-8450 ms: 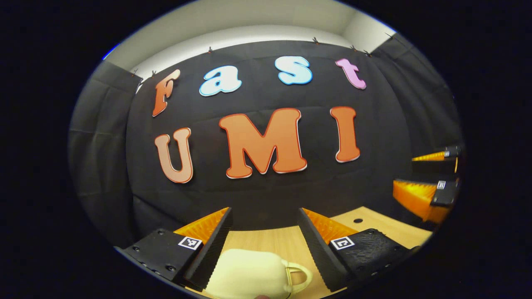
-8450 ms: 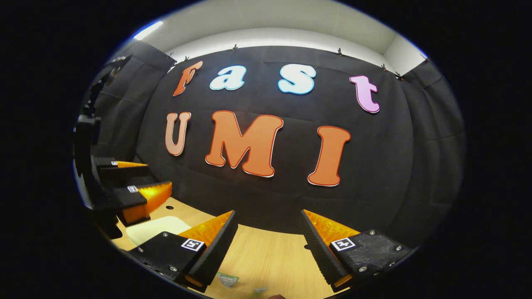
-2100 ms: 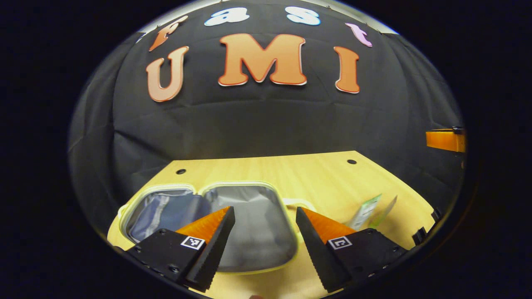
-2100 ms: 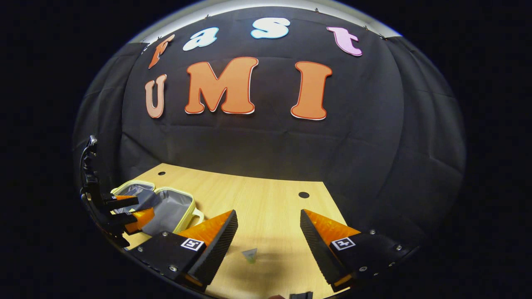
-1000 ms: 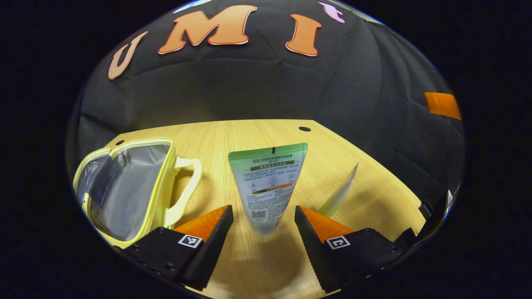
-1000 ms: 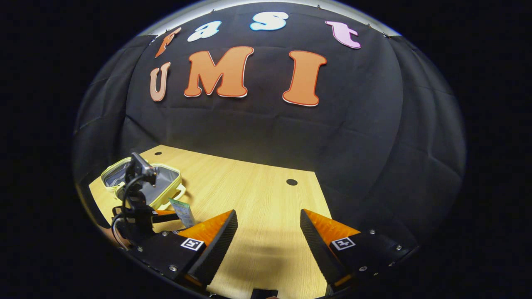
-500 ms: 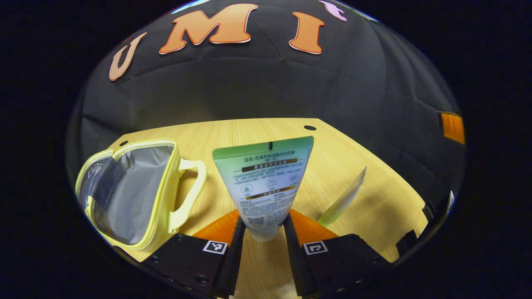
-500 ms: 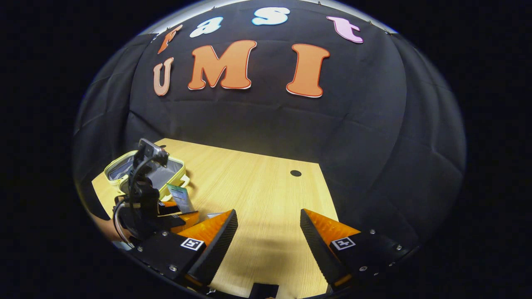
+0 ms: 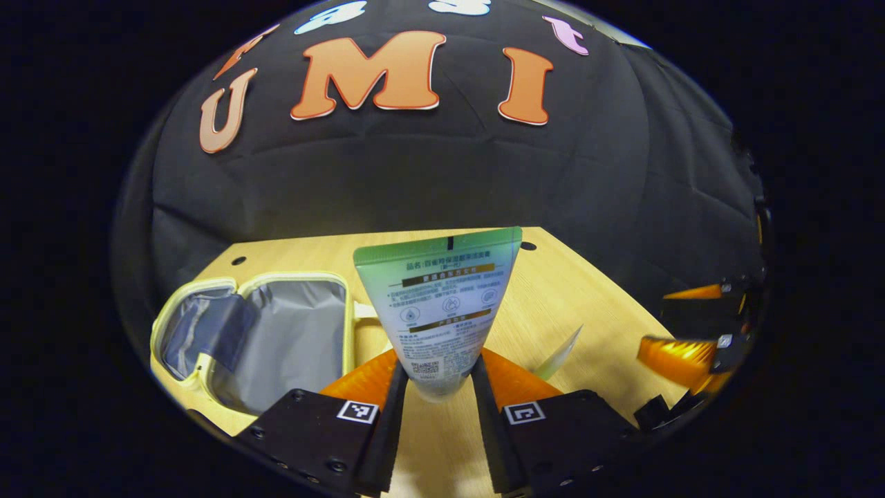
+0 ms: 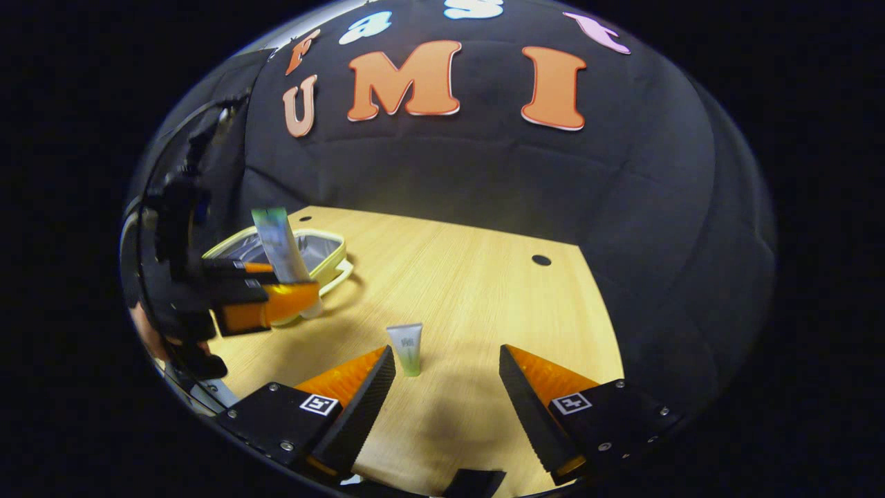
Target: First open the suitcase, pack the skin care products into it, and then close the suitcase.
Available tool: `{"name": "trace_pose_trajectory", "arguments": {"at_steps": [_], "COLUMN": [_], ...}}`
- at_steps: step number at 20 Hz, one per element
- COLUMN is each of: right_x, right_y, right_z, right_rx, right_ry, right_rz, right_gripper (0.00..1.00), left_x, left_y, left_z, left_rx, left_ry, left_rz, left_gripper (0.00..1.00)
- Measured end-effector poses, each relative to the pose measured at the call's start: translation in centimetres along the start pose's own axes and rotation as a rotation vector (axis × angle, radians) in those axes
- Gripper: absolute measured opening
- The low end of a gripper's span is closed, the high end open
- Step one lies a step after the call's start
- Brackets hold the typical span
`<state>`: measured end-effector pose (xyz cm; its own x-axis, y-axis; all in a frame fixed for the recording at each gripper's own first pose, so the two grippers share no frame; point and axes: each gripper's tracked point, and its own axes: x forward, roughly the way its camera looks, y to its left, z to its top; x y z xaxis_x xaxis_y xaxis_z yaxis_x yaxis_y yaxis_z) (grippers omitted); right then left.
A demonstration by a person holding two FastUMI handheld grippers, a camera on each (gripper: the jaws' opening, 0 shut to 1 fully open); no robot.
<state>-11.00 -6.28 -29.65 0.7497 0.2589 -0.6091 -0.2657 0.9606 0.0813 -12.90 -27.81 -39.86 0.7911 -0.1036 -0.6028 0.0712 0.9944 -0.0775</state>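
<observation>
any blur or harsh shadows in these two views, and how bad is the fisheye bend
Left gripper view: the held tube is sharp, the table edge bows. Right gripper view: the left gripper and its tube look motion-smeared, a soft shadow lies on the table before the small tube, and the wall bulges strongly.

table (image 10: 477, 290): light wood, two round holes | wall (image 10: 484, 173): black cloth behind table

Light wooden table (image 10: 477, 290) stands before black cloth wall (image 10: 484, 166).
</observation>
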Motion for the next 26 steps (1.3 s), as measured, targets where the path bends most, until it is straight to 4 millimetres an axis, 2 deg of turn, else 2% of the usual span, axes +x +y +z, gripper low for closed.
{"name": "trace_pose_trajectory", "arguments": {"at_steps": [5, 7, 11, 15, 17, 18, 19, 23, 24, 25, 26], "right_x": [3.1, 4.3, 6.7, 8.8, 9.8, 10.1, 10.3, 10.8, 10.7, 10.7, 10.7], "right_y": [1.3, 1.4, 2.3, 3.3, 3.4, 3.8, 4.0, 4.5, 4.6, 4.5, 4.3], "right_z": [-2.6, -3.4, -3.5, -4.3, -5.2, -5.9, -6.4, -5.8, -5.9, -5.7, -5.6], "right_rx": [-0.008, -0.019, -0.003, -0.012, -0.016, -0.019, -0.023, 0.003, 0.009, 0.007, 0.005], "right_ry": [0.069, 0.097, 0.109, 0.135, 0.166, 0.186, 0.205, 0.189, 0.195, 0.196, 0.198], "right_rz": [0.056, 0.076, 0.114, 0.14, 0.131, 0.138, 0.141, 0.14, 0.152, 0.151, 0.149], "right_gripper": [0.96, 0.95, 0.92, 0.84, 0.74, 0.63, 0.58, 0.42, 0.34, 0.37, 0.37], "left_x": [-3.1, -4.1, -5.8, -6.6, -6.9, -7.1, -7.0, -7.3, -7.4, -7.3, -7.3], "left_y": [1.9, 2.7, 4.0, 5.2, 5.7, 6.0, 6.3, 7.5, 7.7, 8.0, 8.2], "left_z": [2.4, 2.5, 2.2, 2.2, 2.2, 2.2, 2.1, 2.0, 1.9, 1.9, 2.0], "left_rx": [-0.001, -0.006, -0.008, -0.007, -0.007, -0.008, -0.006, -0.005, -0.008, -0.011, -0.012], "left_ry": [-0.033, -0.032, -0.017, -0.009, -0.008, -0.007, -0.003, 0.007, 0.009, 0.009, 0.008], "left_rz": [0.05, 0.075, 0.121, 0.156, 0.173, 0.18, 0.186, 0.21, 0.214, 0.219, 0.221], "left_gripper": [0.52, 0.51, 0.52, 0.51, 0.51, 0.51, 0.51, 0.51, 0.53, 0.51, 0.51]}}
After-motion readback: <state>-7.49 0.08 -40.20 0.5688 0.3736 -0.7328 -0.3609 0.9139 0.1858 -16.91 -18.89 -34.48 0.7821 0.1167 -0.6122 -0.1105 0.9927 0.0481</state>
